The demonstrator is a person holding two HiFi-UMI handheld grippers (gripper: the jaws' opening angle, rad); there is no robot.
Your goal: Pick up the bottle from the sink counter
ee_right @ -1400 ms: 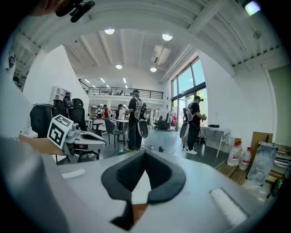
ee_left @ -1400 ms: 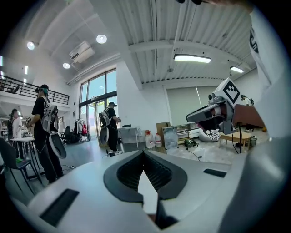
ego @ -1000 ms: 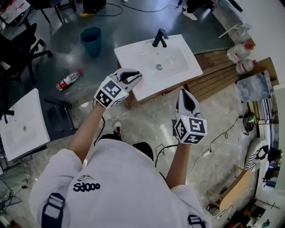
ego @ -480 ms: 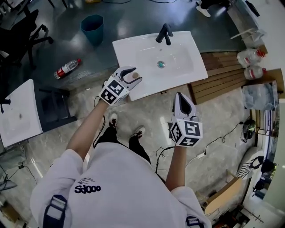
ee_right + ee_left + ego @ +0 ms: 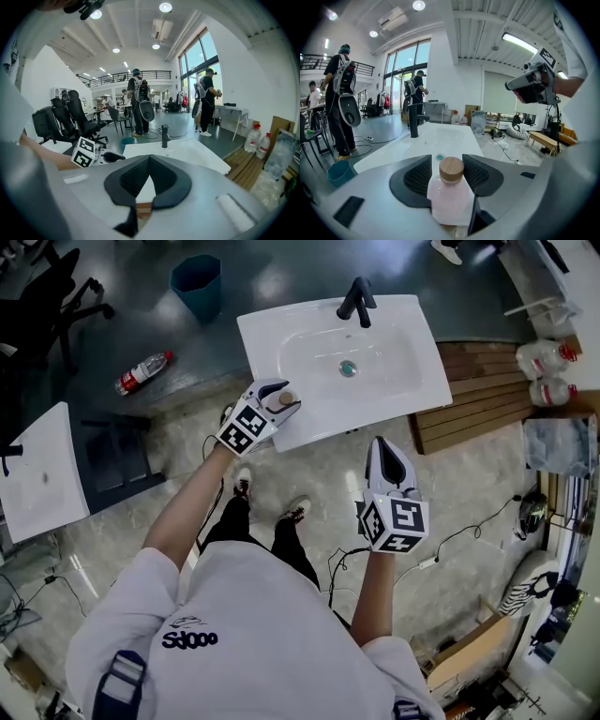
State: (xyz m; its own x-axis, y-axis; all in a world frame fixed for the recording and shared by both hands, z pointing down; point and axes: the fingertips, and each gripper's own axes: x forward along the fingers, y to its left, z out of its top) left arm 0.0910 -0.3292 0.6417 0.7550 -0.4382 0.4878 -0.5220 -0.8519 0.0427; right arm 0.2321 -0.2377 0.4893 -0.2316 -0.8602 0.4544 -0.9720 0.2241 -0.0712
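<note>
The left gripper (image 5: 281,397) is opening its jaws around the pink, wooden-capped bottle (image 5: 451,193) — standing between them on the front-left corner of the sink counter (image 5: 412,371) — while the right gripper (image 5: 382,444) hangs closed and empty in front of the counter.

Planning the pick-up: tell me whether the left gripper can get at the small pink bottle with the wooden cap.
Probably yes: the left gripper has its opening jaws either side of the pink wooden-capped bottle on the white sink rim, nothing in between.
</note>
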